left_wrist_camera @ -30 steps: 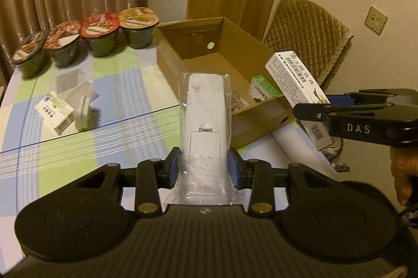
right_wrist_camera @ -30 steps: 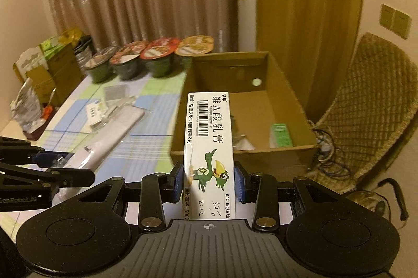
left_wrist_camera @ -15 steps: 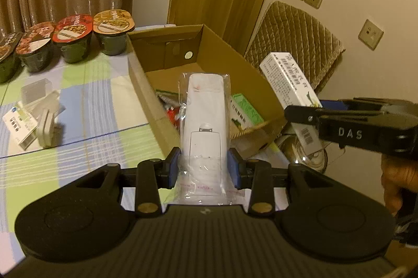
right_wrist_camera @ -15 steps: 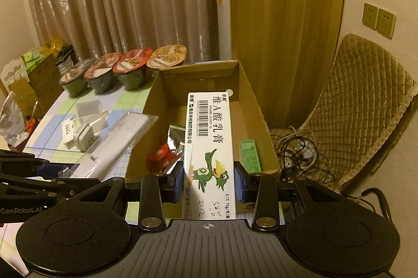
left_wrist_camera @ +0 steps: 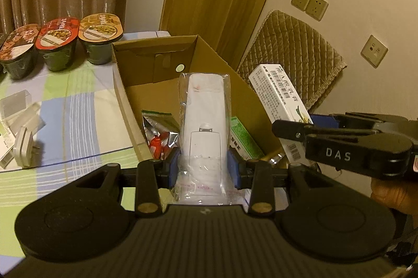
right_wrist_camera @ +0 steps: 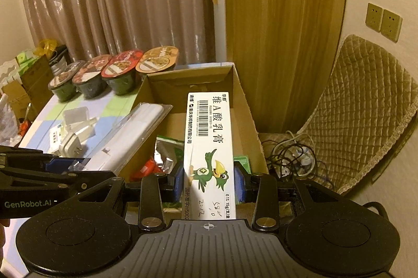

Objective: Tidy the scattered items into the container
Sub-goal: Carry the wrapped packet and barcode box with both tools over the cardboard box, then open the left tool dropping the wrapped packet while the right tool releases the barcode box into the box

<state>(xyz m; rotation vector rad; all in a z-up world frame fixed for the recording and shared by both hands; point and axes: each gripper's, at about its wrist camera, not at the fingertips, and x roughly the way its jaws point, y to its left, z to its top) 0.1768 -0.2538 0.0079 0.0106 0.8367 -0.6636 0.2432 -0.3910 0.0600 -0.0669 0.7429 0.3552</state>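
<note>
Claws both loaded: left claw (left_wrist_camera: 203, 163) grips bagged white remote (left_wrist_camera: 205, 121), right claw (right_wrist_camera: 208, 182) grips ointment carton (right_wrist_camera: 209, 147), both above cardboard box (left_wrist_camera: 146, 53). Risk: simultaneous drops collide, or slippery bag catches box rim and spills onto bench (left_wrist_camera: 78, 105).

The matte black plastic left gripper (left_wrist_camera: 204, 165) has a ribbed centre plate, two round side discs, brass-coloured pivot screws and blue finger pads (left_wrist_camera: 173, 168). The matching black right gripper (right_wrist_camera: 208, 185) shares that build. White lettering reads "DAS" on one side bar and "GenRobot.AI" on the other.
</note>
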